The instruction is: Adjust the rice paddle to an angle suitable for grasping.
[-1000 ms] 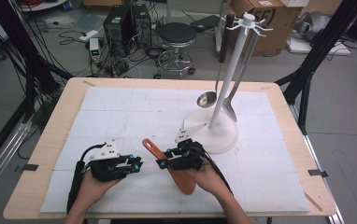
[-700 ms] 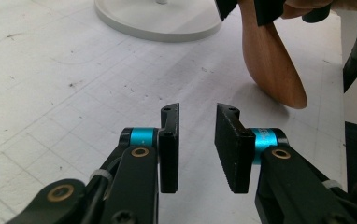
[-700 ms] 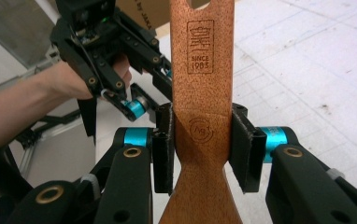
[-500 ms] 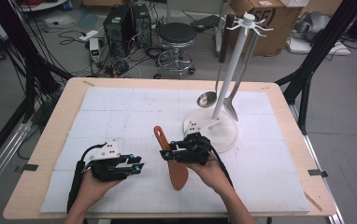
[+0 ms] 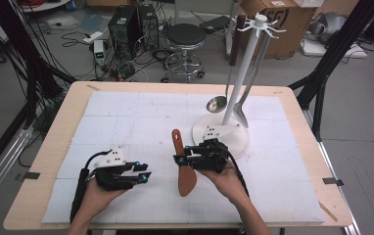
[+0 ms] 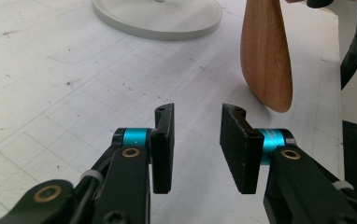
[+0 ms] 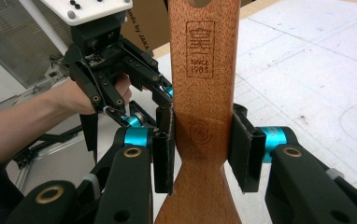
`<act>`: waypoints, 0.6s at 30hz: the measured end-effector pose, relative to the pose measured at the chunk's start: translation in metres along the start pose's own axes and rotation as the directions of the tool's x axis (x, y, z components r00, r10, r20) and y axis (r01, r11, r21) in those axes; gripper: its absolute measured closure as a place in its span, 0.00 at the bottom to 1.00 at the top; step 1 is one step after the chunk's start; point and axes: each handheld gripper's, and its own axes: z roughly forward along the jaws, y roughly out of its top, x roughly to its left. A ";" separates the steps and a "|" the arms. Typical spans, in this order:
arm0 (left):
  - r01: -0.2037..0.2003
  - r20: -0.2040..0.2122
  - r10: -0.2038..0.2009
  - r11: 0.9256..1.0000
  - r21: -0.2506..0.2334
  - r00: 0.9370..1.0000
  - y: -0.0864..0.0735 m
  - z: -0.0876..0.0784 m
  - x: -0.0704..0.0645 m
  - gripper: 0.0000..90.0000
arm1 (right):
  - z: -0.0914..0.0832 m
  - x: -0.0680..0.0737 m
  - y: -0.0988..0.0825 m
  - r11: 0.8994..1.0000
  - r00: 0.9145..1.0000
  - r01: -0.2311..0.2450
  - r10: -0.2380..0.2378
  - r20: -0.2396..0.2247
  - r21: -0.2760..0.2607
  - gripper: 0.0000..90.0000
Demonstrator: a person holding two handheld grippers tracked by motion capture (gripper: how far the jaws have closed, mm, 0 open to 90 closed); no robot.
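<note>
The left tool [image 5: 143, 175] rests low on the tabletop [image 5: 126, 117], left of the wooden spatula [image 5: 184, 169]. Its jaws have just been opening and stand apart with nothing between them, which leaves the spatula wholly to the other hand. The right tool [image 5: 181, 160] is closed on the spatula at the narrow neck, pads pressing both edges. The blade end points toward the person and the holed handle end toward the white utensil stand [image 5: 224, 132], probably so the hole can go onto one of its hooks [image 5: 273, 30].
</note>
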 end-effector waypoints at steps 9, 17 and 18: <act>0.000 -0.002 0.000 1.000 0.002 1.000 0.000 0.000 0.000 0.71 | -0.010 -0.001 -0.005 0.999 1.000 -0.005 0.005 0.014 -0.033 0.73; 0.005 -0.011 -0.005 1.000 0.003 1.000 0.000 0.001 0.000 0.69 | -0.018 -0.004 -0.009 0.998 1.000 -0.012 0.013 0.023 -0.057 0.73; 0.006 -0.012 -0.006 1.000 0.002 1.000 0.000 0.001 0.000 0.68 | -0.019 -0.004 -0.009 0.998 1.000 -0.011 0.012 0.020 -0.060 0.73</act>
